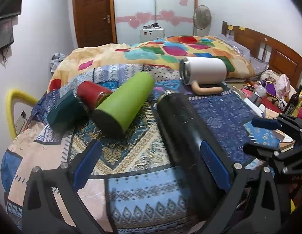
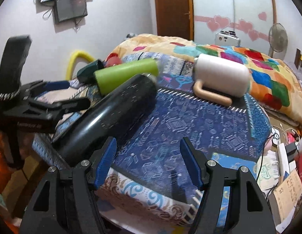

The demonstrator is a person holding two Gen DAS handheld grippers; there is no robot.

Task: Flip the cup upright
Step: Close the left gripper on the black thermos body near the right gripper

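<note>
We found the bed (image 1: 131,156) bearing five cups on their sides. The black cup (image 1: 182,128) lay between our left gripper's (image 1: 151,165) wide-open, empty jaws; the right gripper (image 2: 148,161) stood open and empty beside it. We judged closing, then tilting upright, came next.

The left wrist camera is sitting low over the bed (image 1: 131,156), looking forward and slightly down between its own fingers (image 1: 86,163) toward the far door (image 1: 92,13) and wardrobe. The right wrist camera is looking from further right, angling leftward across the same patterned bedspread. Both views are sharing the black flask (image 1: 182,128) lying close in front, the green cup (image 1: 125,101) and the white mug (image 1: 205,72) behind it, though fisheye bending and blur are probably distorting their nearness. Each camera is catching the other gripper at its frame edge.
</note>
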